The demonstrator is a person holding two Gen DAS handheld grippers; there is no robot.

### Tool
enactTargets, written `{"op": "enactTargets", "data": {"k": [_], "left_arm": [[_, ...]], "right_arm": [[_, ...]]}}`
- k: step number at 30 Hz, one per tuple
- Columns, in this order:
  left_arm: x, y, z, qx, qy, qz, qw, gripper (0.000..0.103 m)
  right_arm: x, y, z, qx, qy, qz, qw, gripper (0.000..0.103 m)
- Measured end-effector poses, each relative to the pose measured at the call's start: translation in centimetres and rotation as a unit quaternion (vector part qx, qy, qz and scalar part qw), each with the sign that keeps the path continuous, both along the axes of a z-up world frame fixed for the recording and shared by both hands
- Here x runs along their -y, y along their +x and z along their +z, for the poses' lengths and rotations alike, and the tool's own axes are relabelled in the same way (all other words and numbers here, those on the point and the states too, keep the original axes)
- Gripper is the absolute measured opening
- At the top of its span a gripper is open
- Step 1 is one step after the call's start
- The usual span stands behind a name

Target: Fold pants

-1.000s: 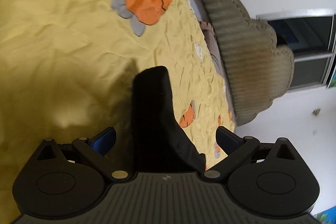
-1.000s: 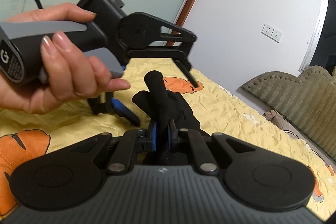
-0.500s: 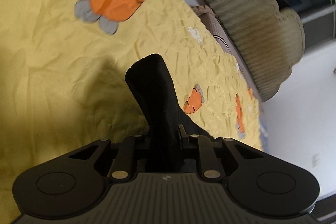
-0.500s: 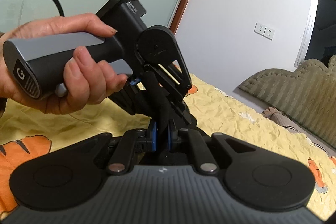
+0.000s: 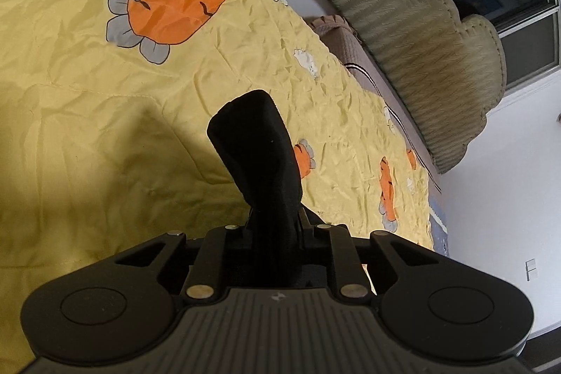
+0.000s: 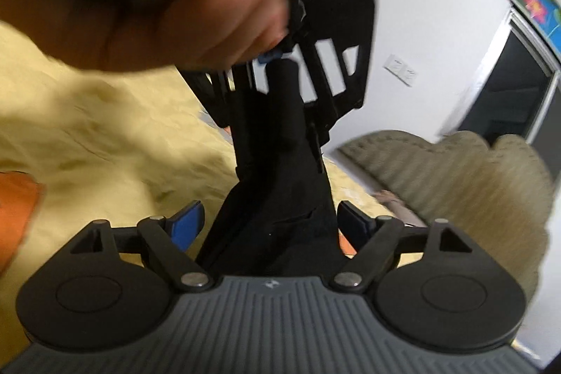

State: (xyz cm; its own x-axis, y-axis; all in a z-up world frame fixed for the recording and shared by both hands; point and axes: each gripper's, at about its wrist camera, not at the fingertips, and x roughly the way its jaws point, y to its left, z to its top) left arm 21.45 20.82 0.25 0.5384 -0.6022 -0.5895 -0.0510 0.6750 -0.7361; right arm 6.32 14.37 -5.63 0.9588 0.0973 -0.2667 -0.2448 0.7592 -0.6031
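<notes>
Matt black cloth pants point(image 5: 259, 163); crinkled yellow cotton-like bedspread point(image 5: 87, 93); ribbed, seemingly velvety headboard point(image 5: 420, 58).

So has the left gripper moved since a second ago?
Yes. In the right wrist view the left gripper, shut on the black pants, has risen from the yellow bedspread toward the camera.

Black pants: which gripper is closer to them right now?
Left. The left gripper is clamped on the black pants, pads touching. The right gripper is opening; the fabric sits between its pads, which stand clear of it.
</notes>
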Motion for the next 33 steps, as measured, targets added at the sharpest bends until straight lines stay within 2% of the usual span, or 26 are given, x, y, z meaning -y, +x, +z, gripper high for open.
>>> {"op": "enactTargets", "data": {"k": [1, 3, 4, 5, 6, 8, 13, 18, 26, 33], "left_arm": [[0.1, -0.1, 0.2, 0.002, 0.004, 0.0, 1.0, 0.017], [0.3, -0.2, 0.4, 0.005, 0.009, -0.003, 0.9999, 0.017], [0.4, -0.3, 0.6, 0.007, 0.012, -0.004, 0.9999, 0.017], [0.6, -0.4, 0.9, 0.011, 0.016, -0.006, 0.9998, 0.017], [0.8, -0.6, 1.2, 0.017, 0.023, -0.009, 0.9996, 0.017], [1.5, -1.0, 2.0, 0.032, 0.035, -0.018, 0.9987, 0.017], [3.7, -2.5, 4.3, 0.07, 0.054, -0.048, 0.9949, 0.017], [5.9, -3.4, 5.8, 0.085, 0.04, -0.072, 0.993, 0.017], [10.3, -4.6, 6.9, 0.094, 0.034, -0.104, 0.9896, 0.017], [14.8, -5.5, 7.3, 0.098, 0.043, -0.127, 0.9861, 0.017]], "right_arm": [[-0.2, 0.4, -0.1, 0.004, 0.003, -0.007, 1.0, 0.079], [0.1, 1.0, 0.1, 0.005, 0.017, -0.017, 1.0, 0.066], [0.5, 1.3, 0.4, -0.004, 0.029, -0.019, 0.999, 0.041], [1.1, 1.7, 0.8, -0.023, 0.048, -0.012, 0.998, 0.028], [1.7, 1.8, 1.1, -0.034, 0.063, -0.007, 0.997, 0.027], [2.2, 1.4, 1.4, -0.027, 0.062, -0.008, 0.998, 0.016], [4.8, 0.1, 3.4, -0.027, 0.109, -0.005, 0.994, 0.012], [8.2, -1.4, 5.6, -0.032, 0.173, -0.01, 0.984, 0.012], [12.8, -3.2, 7.2, -0.021, 0.224, -0.033, 0.974, 0.012], [16.2, -4.8, 7.3, -0.01, 0.245, -0.056, 0.968, 0.012]]}}
